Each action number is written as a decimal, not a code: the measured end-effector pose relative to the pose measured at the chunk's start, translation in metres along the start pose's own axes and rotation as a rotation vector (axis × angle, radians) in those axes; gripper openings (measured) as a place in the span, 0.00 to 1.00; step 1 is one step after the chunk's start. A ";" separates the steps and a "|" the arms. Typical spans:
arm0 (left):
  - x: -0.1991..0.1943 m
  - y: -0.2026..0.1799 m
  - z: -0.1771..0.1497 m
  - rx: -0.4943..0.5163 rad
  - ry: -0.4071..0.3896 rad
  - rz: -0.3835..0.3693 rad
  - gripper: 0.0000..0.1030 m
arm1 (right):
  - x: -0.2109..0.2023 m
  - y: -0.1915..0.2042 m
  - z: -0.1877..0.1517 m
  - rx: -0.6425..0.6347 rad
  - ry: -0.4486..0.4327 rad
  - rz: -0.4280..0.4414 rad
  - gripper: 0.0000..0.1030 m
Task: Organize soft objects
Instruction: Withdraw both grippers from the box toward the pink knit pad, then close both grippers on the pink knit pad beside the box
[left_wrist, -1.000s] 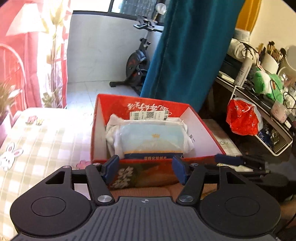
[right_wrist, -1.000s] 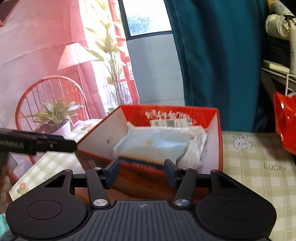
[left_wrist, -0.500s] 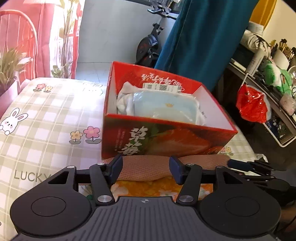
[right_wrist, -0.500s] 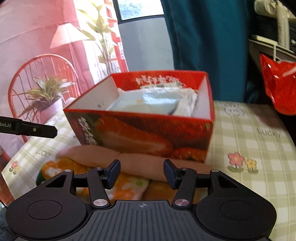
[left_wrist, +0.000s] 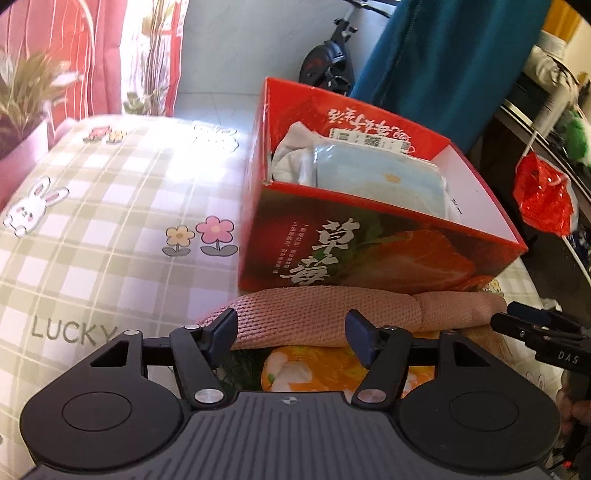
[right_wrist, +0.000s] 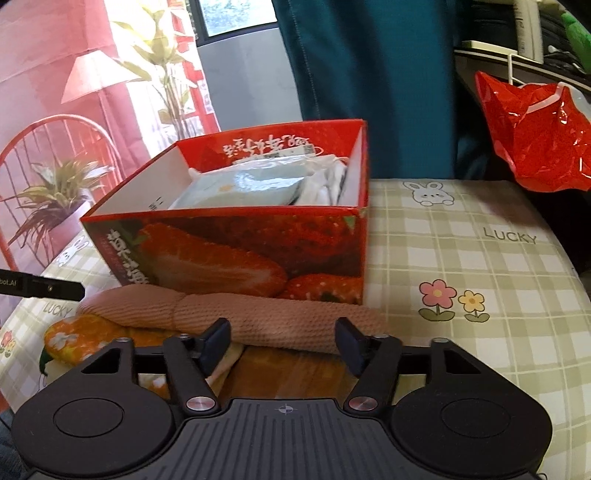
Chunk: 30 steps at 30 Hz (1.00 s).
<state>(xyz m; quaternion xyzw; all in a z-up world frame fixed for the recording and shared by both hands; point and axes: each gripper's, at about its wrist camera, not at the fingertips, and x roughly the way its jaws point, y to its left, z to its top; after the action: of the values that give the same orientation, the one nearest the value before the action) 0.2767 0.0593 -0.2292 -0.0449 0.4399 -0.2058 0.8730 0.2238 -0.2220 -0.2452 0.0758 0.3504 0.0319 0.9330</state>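
A red strawberry-print box (left_wrist: 369, 254) (right_wrist: 236, 251) stands on the checked cloth and holds a pale blue soft pack (left_wrist: 376, 177) (right_wrist: 243, 188) and white soft items. In front of it lies a rolled pink knitted cloth (left_wrist: 332, 317) (right_wrist: 229, 314) on top of an orange floral cloth (left_wrist: 332, 369) (right_wrist: 81, 336). My left gripper (left_wrist: 291, 332) is open and empty, low over the pink roll's left part. My right gripper (right_wrist: 282, 341) is open and empty over the roll's right part.
The checked tablecloth (left_wrist: 92, 240) (right_wrist: 480, 288) with rabbits and flowers covers the table. A red plastic bag (left_wrist: 543, 199) (right_wrist: 535, 136) hangs from a shelf at the right. A teal curtain (right_wrist: 369, 59) hangs behind the box. A potted plant (right_wrist: 55, 192) stands left.
Both grippers have pulled back from above the box and dropped low toward the pink roll and floral cloth in front of it. Both stay open.
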 end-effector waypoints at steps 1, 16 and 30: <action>0.003 0.000 0.001 -0.007 0.004 -0.005 0.65 | 0.003 -0.001 0.001 0.003 0.003 -0.004 0.61; 0.050 -0.016 0.000 -0.014 0.076 -0.059 0.76 | 0.047 -0.011 0.000 0.127 0.081 0.018 0.74; 0.058 -0.024 -0.003 -0.007 0.084 -0.060 0.74 | 0.056 0.001 0.002 0.092 0.102 0.073 0.56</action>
<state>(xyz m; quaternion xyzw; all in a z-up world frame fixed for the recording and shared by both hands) 0.2973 0.0146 -0.2688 -0.0525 0.4751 -0.2322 0.8471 0.2675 -0.2148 -0.2803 0.1296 0.3957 0.0536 0.9076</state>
